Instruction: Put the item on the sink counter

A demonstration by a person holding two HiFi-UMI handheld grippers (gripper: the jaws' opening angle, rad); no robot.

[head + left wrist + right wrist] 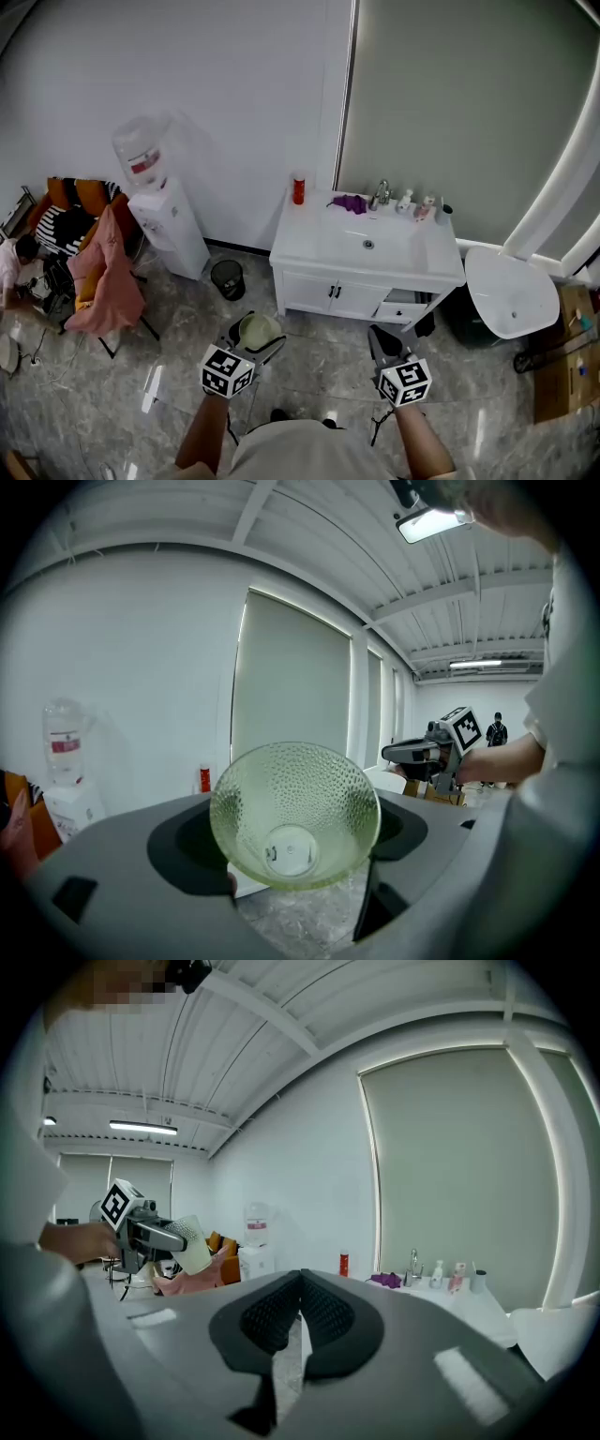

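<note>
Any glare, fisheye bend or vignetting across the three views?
Head view: fisheye bows the edges of the blind; bright glints on the floor. Left gripper view: black round vignette, ceiling lamp blown out, glass bowl sharp. Right gripper view: same vignette, sink counter small but clear.

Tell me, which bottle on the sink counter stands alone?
The red bottle, at the counter's back left corner. The other bottles cluster together to the right of the faucet.
</note>
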